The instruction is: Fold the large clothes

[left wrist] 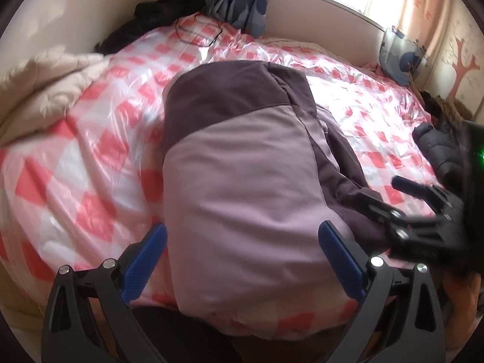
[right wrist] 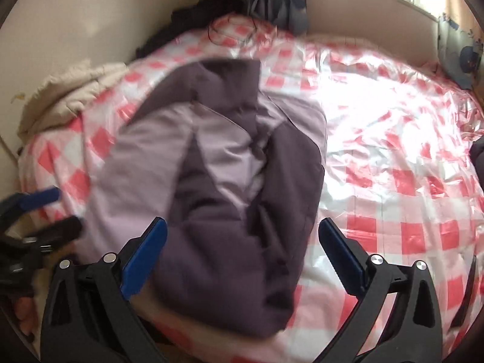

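Here, setting: a bed (left wrist: 90, 139) under a glossy pink-and-white checked cover, beside a bright window.
Garment: a padded two-tone jacket (left wrist: 242, 181), pale lilac with dark plum panels, lies lengthwise down the middle of the bed, its near end hanging just over the front edge.
Fold so far: judging by the right wrist view, both sides seem already turned inward, with dark panels heaped along the centre; the bundle looks narrow but lumpy.
Left gripper (left wrist: 242, 260): jaws wide apart, straddling the jacket's near end, holding nothing.
Right gripper (right wrist: 242, 260): jaws likewise wide apart, empty, over the dark near-right portion.
Step in hand: probably gripping the near hem to fold it toward the collar.
Doing it well: pinch every layer at both near corners, lift evenly, and lay the hem square on the far end.
Caution: the slick cover may let the jacket slide.
Nearby: a cream quilt (left wrist: 45, 90) at left, a dark coat (left wrist: 438, 148) at right.
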Action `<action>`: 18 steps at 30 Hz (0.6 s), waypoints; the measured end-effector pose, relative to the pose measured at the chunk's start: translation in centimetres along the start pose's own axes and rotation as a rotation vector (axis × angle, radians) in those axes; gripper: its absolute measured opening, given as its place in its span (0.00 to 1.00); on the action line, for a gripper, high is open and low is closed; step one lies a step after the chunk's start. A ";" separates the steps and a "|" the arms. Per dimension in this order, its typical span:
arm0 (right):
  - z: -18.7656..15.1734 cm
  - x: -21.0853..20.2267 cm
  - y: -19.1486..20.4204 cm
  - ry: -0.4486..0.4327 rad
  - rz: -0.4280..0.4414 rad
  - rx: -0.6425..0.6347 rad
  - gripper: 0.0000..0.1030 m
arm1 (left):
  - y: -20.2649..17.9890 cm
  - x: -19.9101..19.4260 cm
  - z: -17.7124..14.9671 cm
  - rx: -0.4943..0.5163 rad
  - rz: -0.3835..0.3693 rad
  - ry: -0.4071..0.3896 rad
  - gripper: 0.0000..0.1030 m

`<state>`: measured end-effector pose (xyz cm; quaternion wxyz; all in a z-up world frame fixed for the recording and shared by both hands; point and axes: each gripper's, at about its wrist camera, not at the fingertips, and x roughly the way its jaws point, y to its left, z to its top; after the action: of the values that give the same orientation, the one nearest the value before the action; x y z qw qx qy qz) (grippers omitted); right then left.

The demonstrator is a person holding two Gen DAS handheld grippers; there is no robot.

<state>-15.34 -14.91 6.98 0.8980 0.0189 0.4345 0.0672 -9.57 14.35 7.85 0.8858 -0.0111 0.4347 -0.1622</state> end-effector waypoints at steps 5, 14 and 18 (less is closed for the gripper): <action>-0.4 -2.2 1.8 0.014 -0.047 -0.019 0.94 | -1.0 -1.5 -0.3 -0.002 0.043 0.002 0.93; -0.7 -3.1 1.2 0.052 -0.135 -0.064 0.94 | -2.8 -2.2 -0.5 0.043 0.130 0.000 0.93; -0.6 -3.3 0.9 0.050 -0.128 -0.057 0.94 | -3.0 -2.2 -0.5 0.045 0.128 0.006 0.93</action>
<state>-17.93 -14.48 9.28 0.8894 -0.0362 0.4552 0.0225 -12.01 12.20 9.73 0.8931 0.0370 0.4334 -0.1149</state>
